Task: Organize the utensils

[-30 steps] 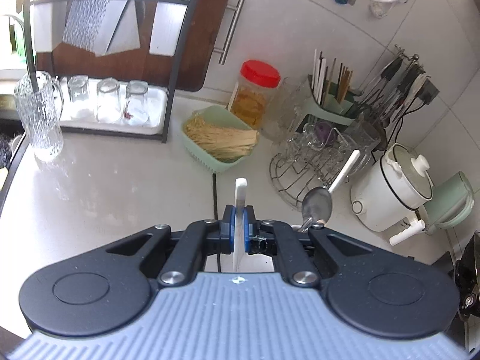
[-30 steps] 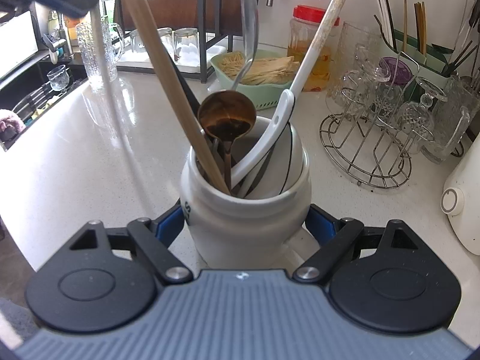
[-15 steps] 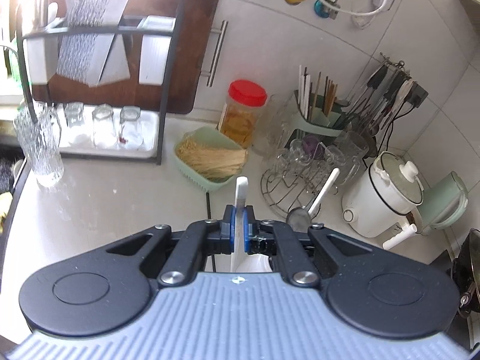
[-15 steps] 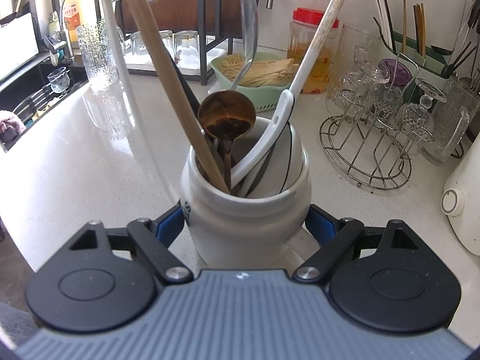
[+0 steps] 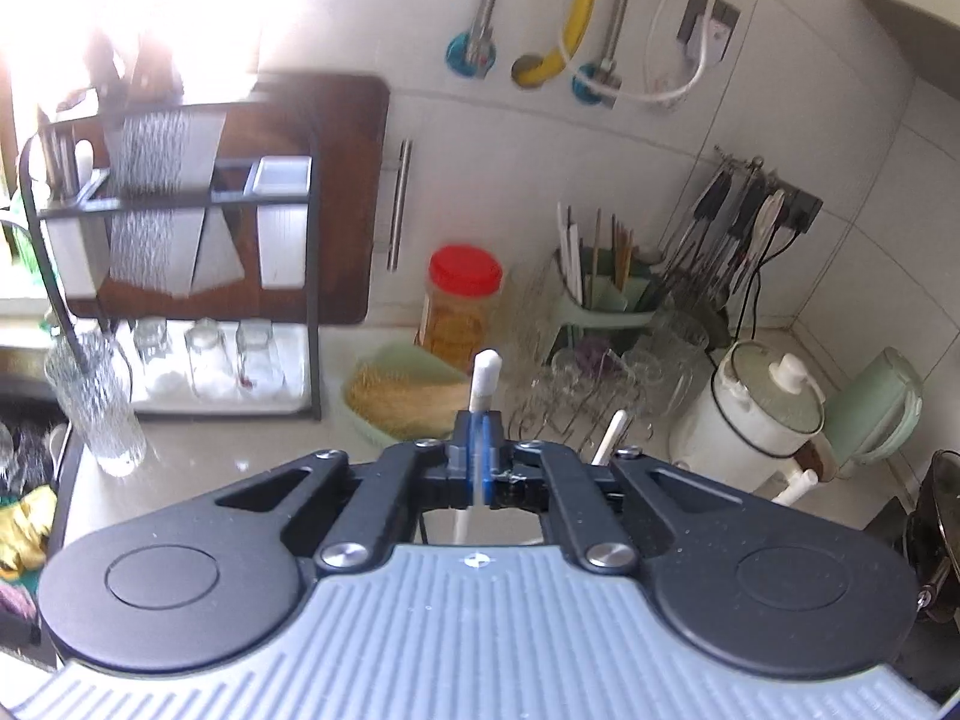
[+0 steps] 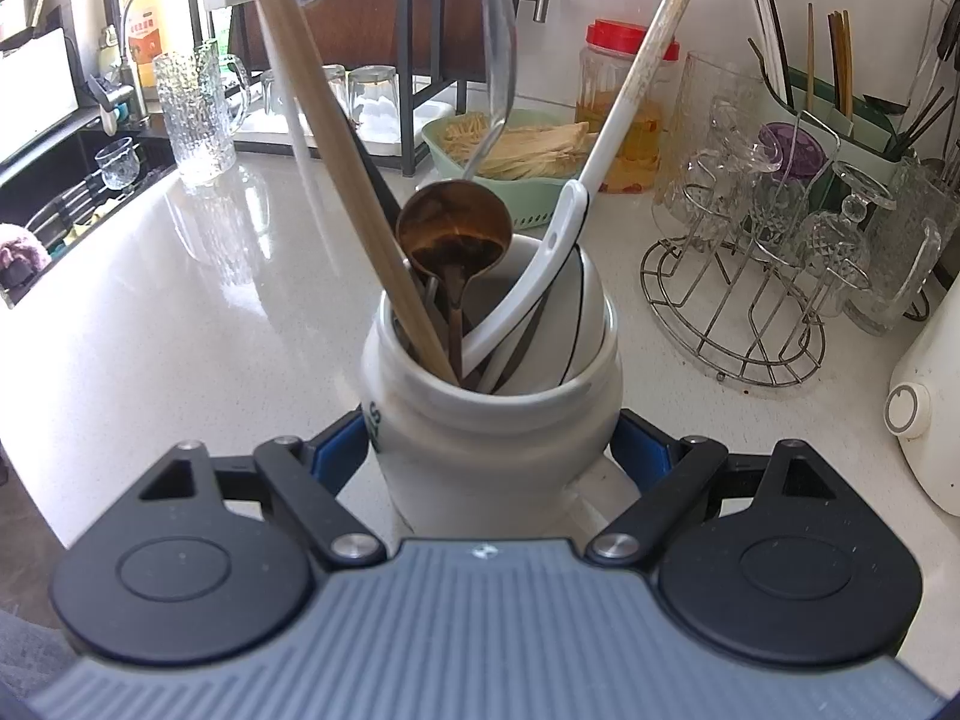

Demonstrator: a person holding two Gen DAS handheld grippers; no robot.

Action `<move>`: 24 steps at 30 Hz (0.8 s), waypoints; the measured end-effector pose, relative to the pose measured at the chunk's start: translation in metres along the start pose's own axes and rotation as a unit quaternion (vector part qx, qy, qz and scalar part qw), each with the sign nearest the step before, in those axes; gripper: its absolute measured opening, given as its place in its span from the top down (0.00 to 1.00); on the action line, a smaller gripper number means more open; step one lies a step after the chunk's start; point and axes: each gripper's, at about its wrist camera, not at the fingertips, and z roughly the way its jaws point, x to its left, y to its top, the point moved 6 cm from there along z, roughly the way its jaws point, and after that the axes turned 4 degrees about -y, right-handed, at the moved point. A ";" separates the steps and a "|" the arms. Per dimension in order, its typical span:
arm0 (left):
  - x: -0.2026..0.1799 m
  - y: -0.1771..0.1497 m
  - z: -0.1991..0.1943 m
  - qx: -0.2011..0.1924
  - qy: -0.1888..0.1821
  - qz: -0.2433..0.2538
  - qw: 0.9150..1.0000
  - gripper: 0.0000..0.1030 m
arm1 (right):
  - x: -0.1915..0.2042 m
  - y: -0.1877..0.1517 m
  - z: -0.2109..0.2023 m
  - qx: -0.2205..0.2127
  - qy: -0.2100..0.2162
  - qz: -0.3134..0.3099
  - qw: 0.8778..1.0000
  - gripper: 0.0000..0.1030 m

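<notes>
White jar [image 6: 492, 420] showing green letter "S" on left side; rest hidden. Yellow bottle [image 6: 147, 30] label unreadable.

White crock [image 6: 492, 420], brown-stained ladle [image 6: 453, 228], red-lidded amber jar [image 6: 624, 108], mint-green basket [image 6: 528, 204]

White wall tiles [image 5: 810, 138] are catching strong daylight that is washing out the upper left corner. A pale glossy countertop [image 6: 150, 324] is reflecting it, and a dark sink [image 6: 54, 204] is sitting at its far left edge.
</notes>
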 end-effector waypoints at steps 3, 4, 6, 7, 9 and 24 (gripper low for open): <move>-0.008 0.016 -0.012 -0.018 -0.004 0.016 1.000 0.99 | 0.000 0.001 0.002 -0.002 0.001 -0.002 1.000 0.13; -0.011 0.021 -0.015 -0.024 -0.005 0.022 0.999 0.99 | 0.000 0.001 0.003 -0.003 0.002 -0.002 1.000 0.13; -0.017 0.027 -0.018 -0.030 -0.010 0.030 0.999 0.99 | -0.001 0.002 0.004 -0.005 0.003 -0.004 1.000 0.13; -0.019 0.029 -0.019 -0.032 -0.011 0.032 0.999 1.00 | -0.001 0.002 0.004 -0.005 0.003 -0.004 1.000 0.13; -0.021 0.031 -0.018 -0.033 -0.011 0.035 0.999 1.00 | -0.001 0.003 0.004 -0.006 0.004 -0.004 1.000 0.13; 0.050 -0.048 0.070 0.079 -0.009 0.006 0.997 0.99 | -0.002 0.003 0.005 -0.003 0.007 -0.007 1.000 0.13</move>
